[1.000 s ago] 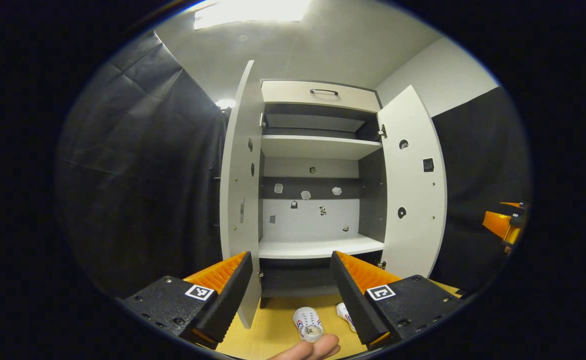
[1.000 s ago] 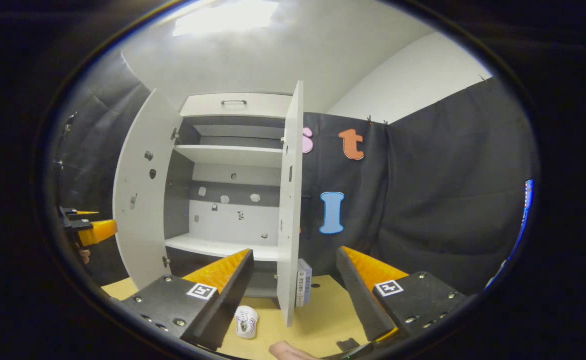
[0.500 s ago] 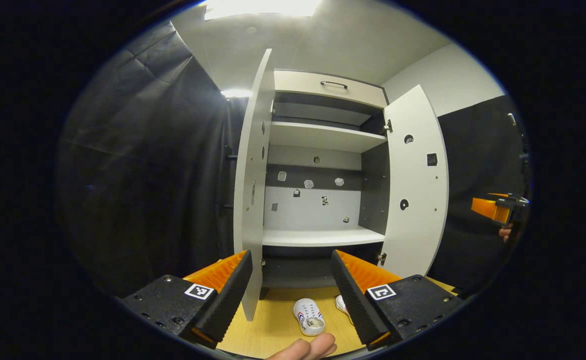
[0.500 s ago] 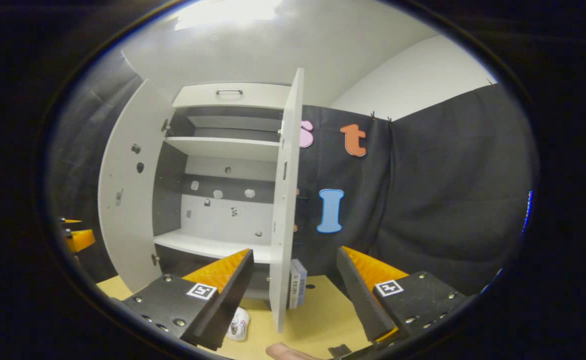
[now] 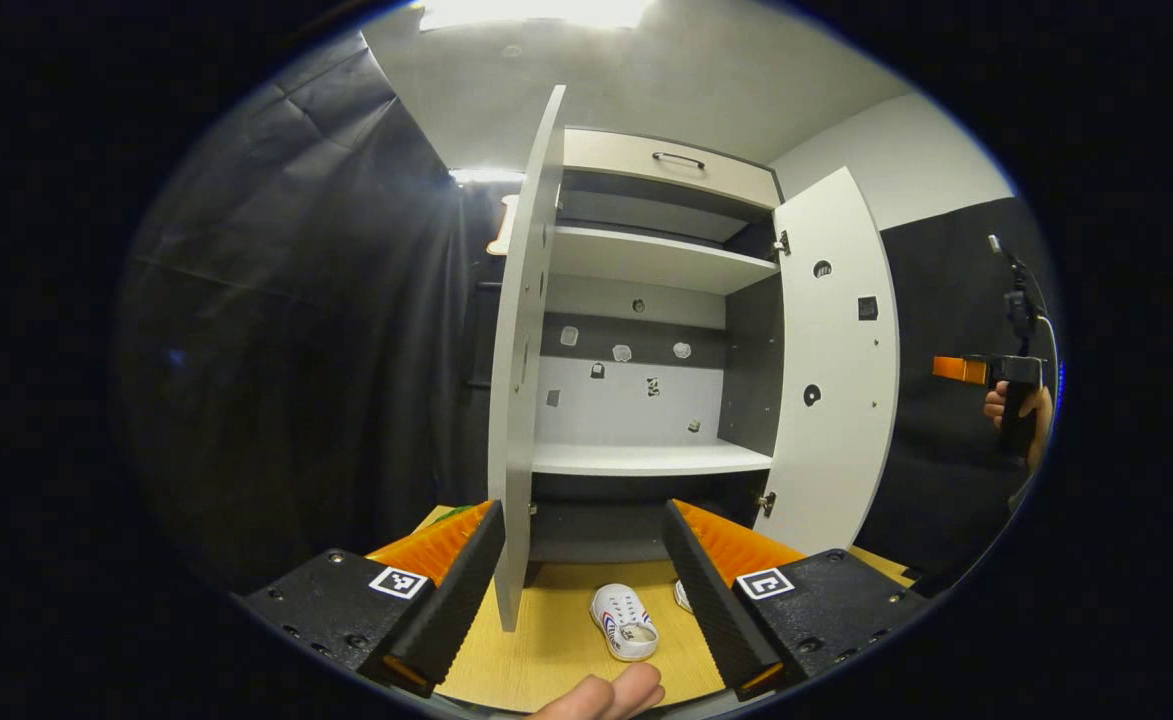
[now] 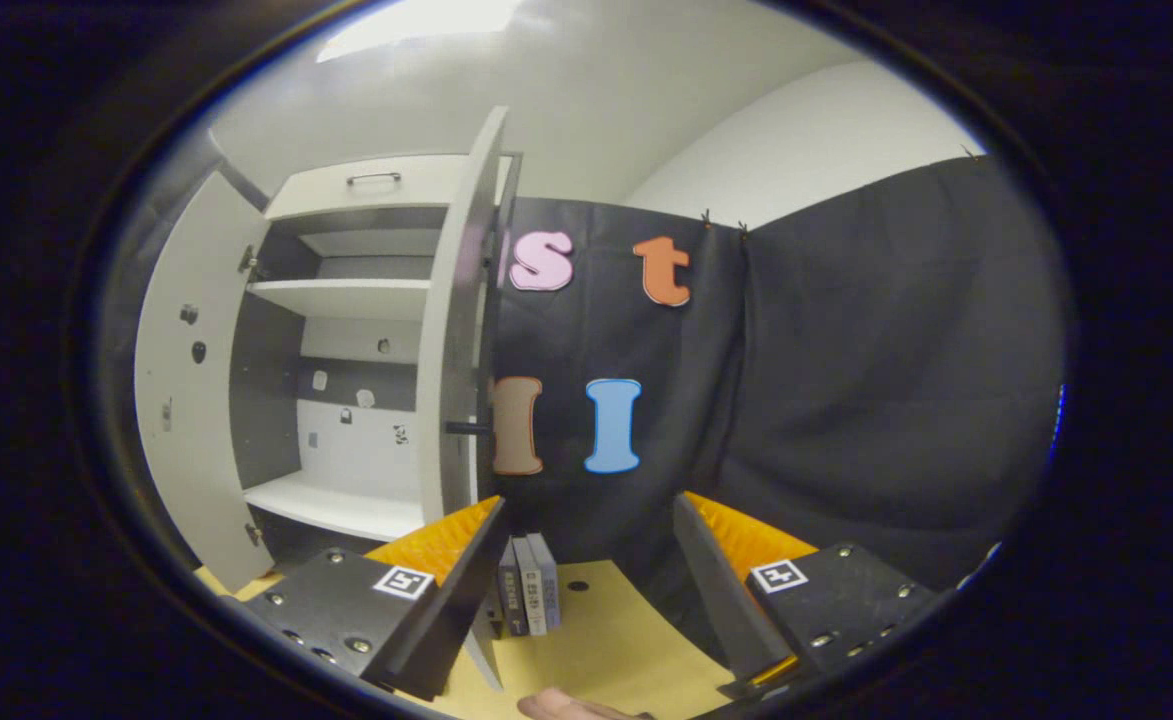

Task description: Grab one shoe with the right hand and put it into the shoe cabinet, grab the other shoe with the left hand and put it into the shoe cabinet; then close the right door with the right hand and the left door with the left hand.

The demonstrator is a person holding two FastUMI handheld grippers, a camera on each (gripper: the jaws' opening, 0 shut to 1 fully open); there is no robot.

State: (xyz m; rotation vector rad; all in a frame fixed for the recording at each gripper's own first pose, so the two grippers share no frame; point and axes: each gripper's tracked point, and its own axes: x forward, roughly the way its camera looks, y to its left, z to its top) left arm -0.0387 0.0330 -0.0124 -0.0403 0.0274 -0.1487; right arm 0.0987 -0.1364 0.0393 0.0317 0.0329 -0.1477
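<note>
Hovering over two shoes before the open shoe cabinet.
Left gripper gapes wide, empty, the white shoe just below, toe pointing cabinetward; right gripper, likewise wide and empty, faces away rightward.

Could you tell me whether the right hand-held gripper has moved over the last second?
Yes: in the left gripper view the right hand-held gripper has risen against the white cabinet's right door.

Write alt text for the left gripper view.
A shoe cabinet stands with both doors open and its shelves bare, while a white shoe lies on the wooden floor before it. The open left gripper frames the bottom, and the right gripper is held in a hand at the far right.
</note>
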